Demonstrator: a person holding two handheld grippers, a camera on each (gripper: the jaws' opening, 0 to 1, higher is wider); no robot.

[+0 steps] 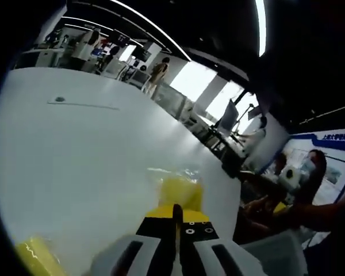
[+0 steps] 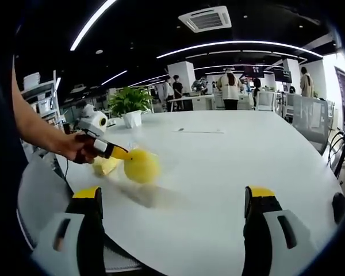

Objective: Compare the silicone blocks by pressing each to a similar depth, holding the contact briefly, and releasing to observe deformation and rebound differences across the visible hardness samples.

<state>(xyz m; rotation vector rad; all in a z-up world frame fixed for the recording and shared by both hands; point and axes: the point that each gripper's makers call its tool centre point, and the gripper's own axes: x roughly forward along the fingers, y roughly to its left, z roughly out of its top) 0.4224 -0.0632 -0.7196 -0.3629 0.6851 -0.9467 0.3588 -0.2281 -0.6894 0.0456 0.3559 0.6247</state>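
Ahead of the closed left gripper (image 1: 176, 214), its jaws brought together and apparently empty, a yellow silicone block (image 1: 181, 191) is met on the white table (image 1: 75, 155), seemingly for pressing. From the right gripper (image 2: 172, 201), held wide open and empty near the table edge, that block (image 2: 141, 165) is seen far left under the other gripper's tip.

left view: low, close over table (image 1: 75, 155) | right view: farther back, perhaps level

Yellow silicone block (image 2: 141, 165) on white table (image 2: 230, 167); yellow-tipped black claws.

White table (image 2: 236, 167), yellow blocks (image 2: 141, 165) atop.
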